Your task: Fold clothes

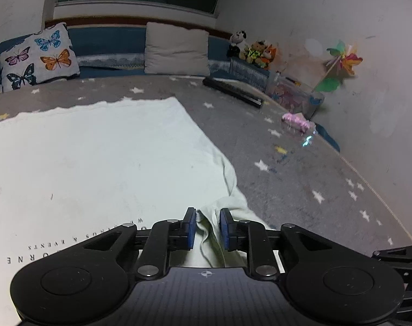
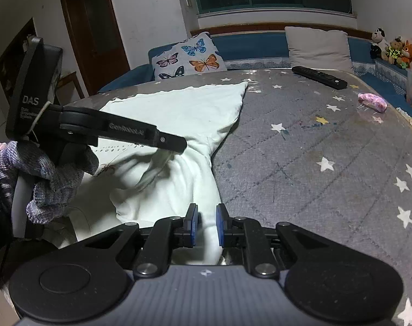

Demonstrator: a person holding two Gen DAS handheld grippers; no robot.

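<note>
A white T-shirt (image 1: pixel 102 157) with dark printed lettering lies spread on the grey star-patterned bed. My left gripper (image 1: pixel 208 214) has its blue pads set apart around a raised fold at the shirt's right edge, with cloth between them. In the right wrist view the shirt (image 2: pixel 178 108) lies at left, bunched near its lower end. My right gripper (image 2: pixel 206 210) has its pads apart over the shirt's near edge, with white cloth between them. The left gripper (image 2: pixel 176 144) reaches in from the left above the bunched cloth, held by a gloved hand (image 2: pixel 45 176).
A black remote (image 2: pixel 318 77) and a pink object (image 2: pixel 371 102) lie on the bed (image 2: pixel 328 163). A butterfly pillow (image 2: pixel 189 55), a grey pillow (image 2: pixel 318 46) and plush toys (image 2: pixel 393 49) stand at the back. A clear toy box (image 1: pixel 295 95) and a pinwheel (image 1: pixel 342 59) stand by the right wall.
</note>
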